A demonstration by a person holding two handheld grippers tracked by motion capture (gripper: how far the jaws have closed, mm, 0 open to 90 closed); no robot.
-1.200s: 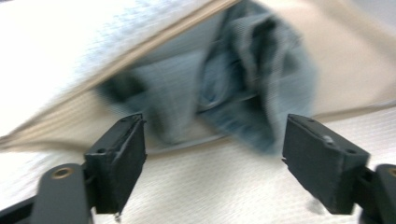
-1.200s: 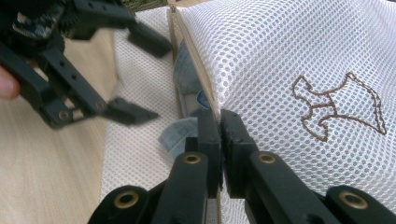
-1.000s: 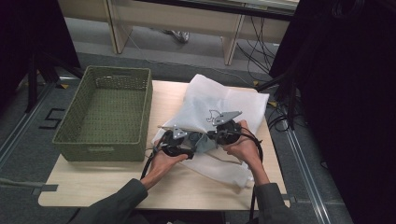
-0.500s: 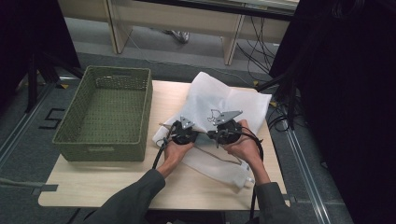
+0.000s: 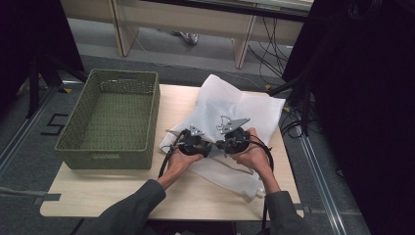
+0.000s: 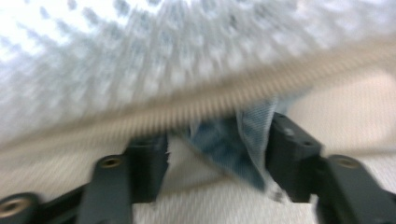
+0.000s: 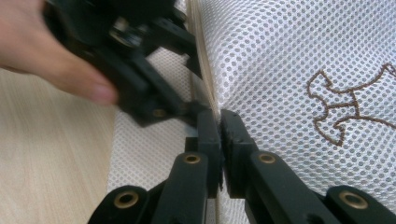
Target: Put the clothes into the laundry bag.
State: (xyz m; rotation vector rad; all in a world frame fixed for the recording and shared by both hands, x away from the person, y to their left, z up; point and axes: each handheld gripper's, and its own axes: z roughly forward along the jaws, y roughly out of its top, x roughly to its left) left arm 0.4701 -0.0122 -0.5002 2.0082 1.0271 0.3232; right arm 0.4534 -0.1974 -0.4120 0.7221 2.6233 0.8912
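**Two grippers at the zipper of a white mesh bag**

A white mesh bag [image 5: 230,122] lay flat on the right half of the wooden counter [image 5: 98,191], just to the right of a green woven basket [image 5: 110,120]. Seen from the high view, the bag's long axis ran on a slant, from its far corner near the counter's back edge down to its near corner at the front right (an embroidered brown outline [image 7: 345,112] marked its upper face). A beige zipper [image 7: 201,79] ran along the bag's edge that faced the basket.

The right gripper [image 7: 220,135] had its fingers [image 7: 236,140] pressed together on that zipper edge, with the seam caught between them. The left gripper [image 6: 217,154] sat just beside it, on the side nearer the basket. Its fingers [image 6: 149,163] stood apart and had just been opening; a small bluish tab of fabric [image 6: 233,149] hung between them and lay against the right-hand finger, while the blurred zipper line crossed above both tips. Whether that finger pressed the tab could not be told from the blur.

In the high view both hands met over the bag's middle, the left hand [image 5: 178,161] and the right hand [image 5: 252,154] close together and well clear of the basket.
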